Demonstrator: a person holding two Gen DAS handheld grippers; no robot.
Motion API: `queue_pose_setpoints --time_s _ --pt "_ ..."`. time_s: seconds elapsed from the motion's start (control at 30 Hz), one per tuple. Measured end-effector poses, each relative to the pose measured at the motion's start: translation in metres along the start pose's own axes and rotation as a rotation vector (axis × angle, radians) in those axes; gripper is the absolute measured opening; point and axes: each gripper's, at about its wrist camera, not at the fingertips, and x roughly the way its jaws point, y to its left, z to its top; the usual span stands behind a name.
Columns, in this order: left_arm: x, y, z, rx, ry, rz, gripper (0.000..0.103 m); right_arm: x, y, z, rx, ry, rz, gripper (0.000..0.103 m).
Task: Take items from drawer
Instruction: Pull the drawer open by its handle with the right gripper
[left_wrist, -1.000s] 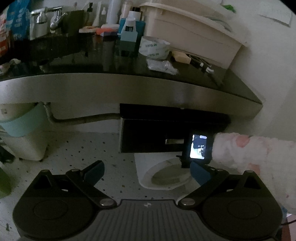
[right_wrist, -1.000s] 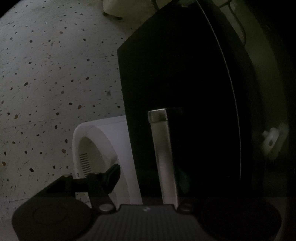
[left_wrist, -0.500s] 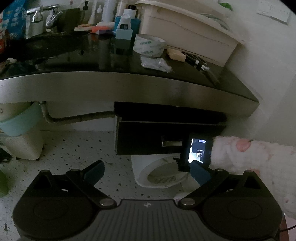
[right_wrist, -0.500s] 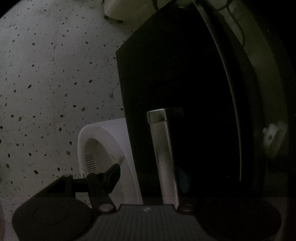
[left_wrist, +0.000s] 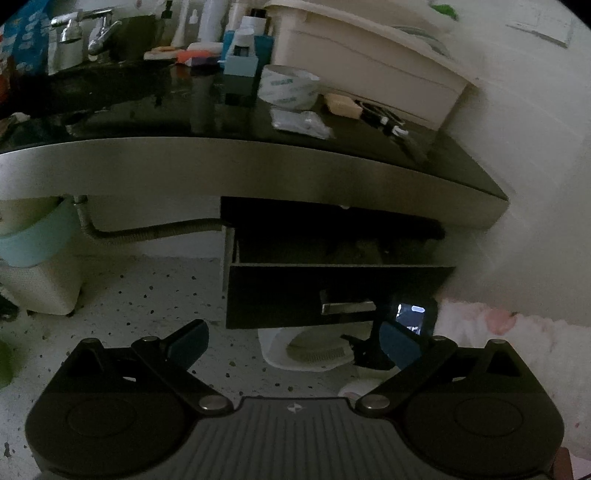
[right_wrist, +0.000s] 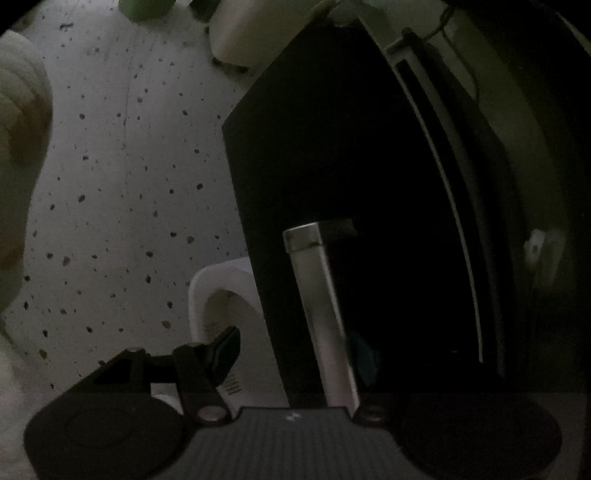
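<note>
Our left gripper (left_wrist: 293, 341) hangs released, our right gripper (right_wrist: 295, 350) straddles the rigid metal handle (right_wrist: 317, 302), the best hold on the partly open, likely heavy drawer (left_wrist: 336, 291) beneath the counter (left_wrist: 240, 166).

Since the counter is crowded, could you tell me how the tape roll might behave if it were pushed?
The tape roll seems to lie flat on the glossy counter, so it would likely slide, not roll. Being a hollow ring, it is probably light. It could nudge the plastic packet just in front.
</note>
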Motion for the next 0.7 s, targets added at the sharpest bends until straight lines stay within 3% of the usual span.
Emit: queue_pose_setpoints --time_s 0.23,0.33,0.4,0.7 --pt "-0.015 -0.006 -0.006 0.035 -0.025 -0.008 0.1 -0.016 0.007 -0.009 0.054 -0.056 -0.02 0.052" --pt "-0.016 -0.005 -0.008 0.03 -0.024 -0.006 0.1 -0.022 0.005 -0.011 0.1 -0.068 -0.032 0.037" --pt "-0.017 -0.004 -0.01 0.024 -0.021 -0.007 0.1 -0.026 0.007 -0.012 0.104 -0.069 -0.037 0.034" --pt "-0.026 -0.004 -0.017 0.029 -0.024 -0.022 0.1 -0.044 0.028 -0.018 0.137 -0.076 -0.032 0.032"
